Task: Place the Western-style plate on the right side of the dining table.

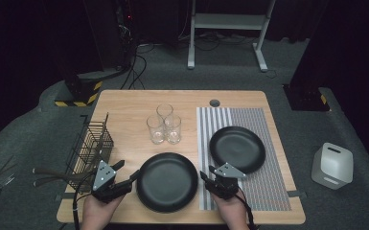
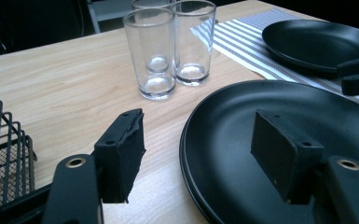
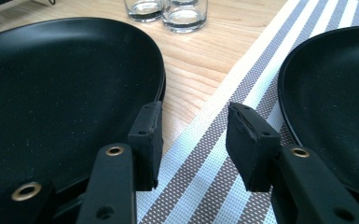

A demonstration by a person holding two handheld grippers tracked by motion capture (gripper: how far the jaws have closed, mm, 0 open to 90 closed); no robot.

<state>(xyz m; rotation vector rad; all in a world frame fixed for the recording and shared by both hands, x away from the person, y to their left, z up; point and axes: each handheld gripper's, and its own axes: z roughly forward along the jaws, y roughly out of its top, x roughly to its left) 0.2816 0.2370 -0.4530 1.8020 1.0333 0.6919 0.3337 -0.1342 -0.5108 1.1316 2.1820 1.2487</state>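
**Two grippers wait beside the near black plate**

The near plate (image 1: 167,182) sits flat on the wooden worktop (image 1: 124,110), right between the two grippers; the left gripper (image 2: 200,154) has its jaws wide open, with nothing pinched in them; one jaw hangs over the wood and the other hangs over the plate, so the plate's rim lies in the gap between them but the pads do not touch it; the right gripper (image 3: 193,144) has its jaws partly open and holds nothing too; the plate's edge is just beside its one jaw, and the striped mat (image 3: 214,177) lies under the gap.

A second plate (image 1: 237,148) rests on the mat, just past the other jaw of the right gripper; three glasses (image 2: 170,46) stand close together, well ahead of the left jaws; a wire basket (image 1: 91,148) stands off to the outer side of the left jaws.

The near plate looks hard and stiff, so it should not bend; it is probably a bit heavy and smooth, so it could slip; it might chip or break if it drops. The best spot to grab looks like the thin rim, one pad on top and one under; a grip on each side would likely keep it level; go slow near the glasses, since they could tip and break.
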